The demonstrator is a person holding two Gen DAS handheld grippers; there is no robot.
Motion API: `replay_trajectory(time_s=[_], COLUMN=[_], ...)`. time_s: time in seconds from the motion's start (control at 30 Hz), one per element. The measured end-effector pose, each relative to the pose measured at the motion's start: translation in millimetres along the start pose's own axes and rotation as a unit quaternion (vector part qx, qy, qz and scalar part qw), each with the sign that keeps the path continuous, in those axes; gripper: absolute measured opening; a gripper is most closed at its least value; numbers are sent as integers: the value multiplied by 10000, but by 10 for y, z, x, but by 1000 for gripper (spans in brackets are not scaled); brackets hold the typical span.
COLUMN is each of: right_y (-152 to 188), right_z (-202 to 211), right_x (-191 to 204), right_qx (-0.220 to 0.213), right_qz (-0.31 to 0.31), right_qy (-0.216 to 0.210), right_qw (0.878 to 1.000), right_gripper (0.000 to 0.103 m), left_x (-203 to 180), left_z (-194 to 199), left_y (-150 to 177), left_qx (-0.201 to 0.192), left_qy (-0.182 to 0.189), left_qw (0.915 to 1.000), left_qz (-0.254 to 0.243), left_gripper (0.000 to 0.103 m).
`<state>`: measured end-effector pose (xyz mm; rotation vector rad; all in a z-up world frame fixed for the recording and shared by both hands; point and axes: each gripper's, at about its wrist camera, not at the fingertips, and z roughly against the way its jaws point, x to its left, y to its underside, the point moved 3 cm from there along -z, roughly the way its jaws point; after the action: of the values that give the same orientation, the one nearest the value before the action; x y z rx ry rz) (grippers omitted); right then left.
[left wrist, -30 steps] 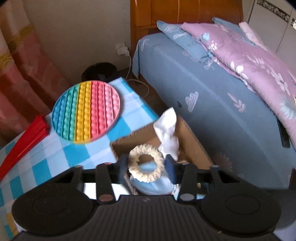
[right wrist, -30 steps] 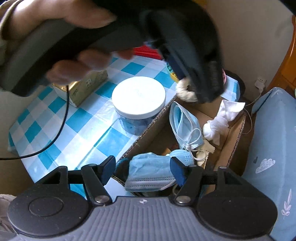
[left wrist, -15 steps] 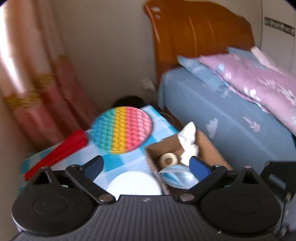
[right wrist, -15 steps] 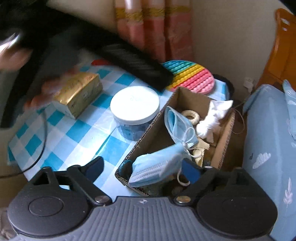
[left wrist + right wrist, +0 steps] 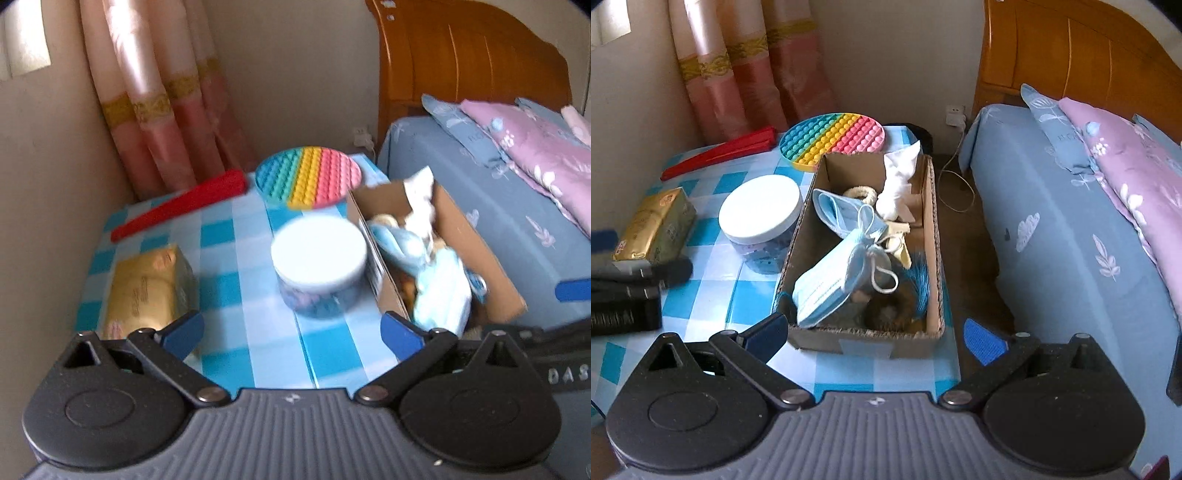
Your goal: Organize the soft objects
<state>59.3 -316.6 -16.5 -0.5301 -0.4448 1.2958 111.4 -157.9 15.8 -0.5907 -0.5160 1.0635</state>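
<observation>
A cardboard box [image 5: 932, 221] [image 5: 476, 254] on the checked table holds blue face masks [image 5: 827, 284] [image 5: 439, 295], a white cloth [image 5: 899, 181] [image 5: 419, 206], a cream fuzzy ring [image 5: 860, 194] and other soft items. My left gripper [image 5: 291, 334] is open and empty, pulled back above the table's near side. My right gripper [image 5: 875, 334] is open and empty, just in front of the box's near wall. The left gripper's body shows at the left edge of the right wrist view [image 5: 624, 295].
On the blue checked table [image 5: 713, 291] stand a white-lidded jar [image 5: 761, 218] [image 5: 319, 258], a gold tissue pack [image 5: 653, 225] [image 5: 147, 288], a rainbow pop-it disc [image 5: 833, 138] [image 5: 308, 177] and a red folded fan [image 5: 720, 151] [image 5: 181, 208]. A bed [image 5: 1071, 221] lies to the right, curtains behind.
My left gripper let go of the cream ring, which now lies in the box, opened, and drew back and up. My right gripper opened wider and backed away from the mask.
</observation>
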Motion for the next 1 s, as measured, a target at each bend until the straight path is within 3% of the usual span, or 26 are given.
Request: replay_trajectory(time_s=[0.17, 1.0], right_y=[43, 92], right_z=[61, 147], right_x=[71, 131], right_qx=[-11, 6], right_qz=[63, -5], right_qy=[181, 211], right_qw=[9998, 9998], right_gripper=[103, 103], left_x=[-18, 29], left_z=[79, 241], left_y=[95, 157], left_qx=[38, 48], left_qy=[-235, -208], left_qw=[9996, 9998], left_qz=[-119, 42], left_gripper=[101, 101])
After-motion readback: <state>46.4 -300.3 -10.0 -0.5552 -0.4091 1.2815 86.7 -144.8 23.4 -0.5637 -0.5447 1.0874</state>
